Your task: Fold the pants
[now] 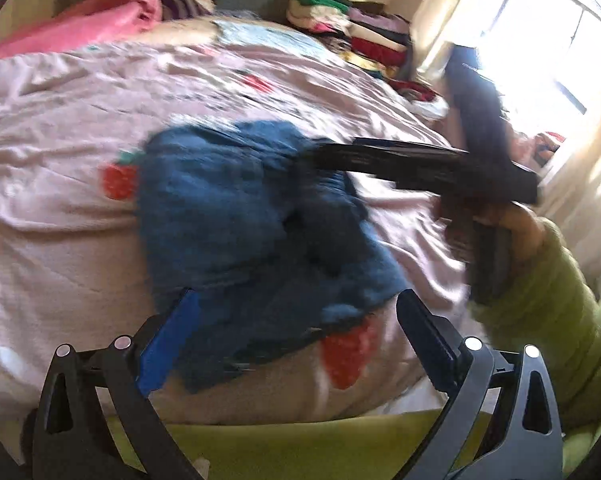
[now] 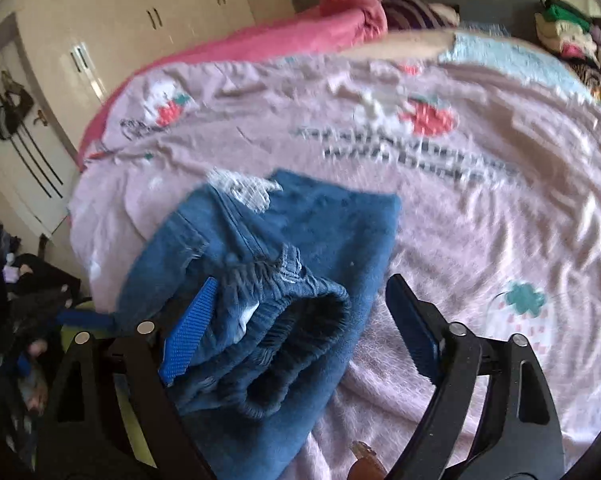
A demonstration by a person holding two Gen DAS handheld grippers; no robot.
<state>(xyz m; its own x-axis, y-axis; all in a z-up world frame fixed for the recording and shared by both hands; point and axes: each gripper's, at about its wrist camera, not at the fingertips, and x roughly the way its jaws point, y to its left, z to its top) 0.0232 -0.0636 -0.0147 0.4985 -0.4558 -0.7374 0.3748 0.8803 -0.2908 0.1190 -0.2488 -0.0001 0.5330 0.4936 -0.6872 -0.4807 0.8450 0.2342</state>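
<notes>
The blue pants (image 2: 268,280) lie bunched on the near part of the bed (image 2: 480,220). Both the right gripper (image 2: 300,320) and left gripper (image 1: 300,336) stand wide, holding nothing; flattening the waistband comes before the next fold.

Motion smears the left wrist view: the blue pants (image 1: 252,224) lose their seams and folds, and the right tool (image 1: 380,160) crossing above them is a dark streak whose tip cannot be made out. The printed lettering on the pink bedspread (image 2: 480,240) is too blurred to read. The far stack of clothes (image 1: 364,28) is cut off at the right wrist view's edge. The pants' near edge hides behind the left tool (image 1: 296,336).
</notes>
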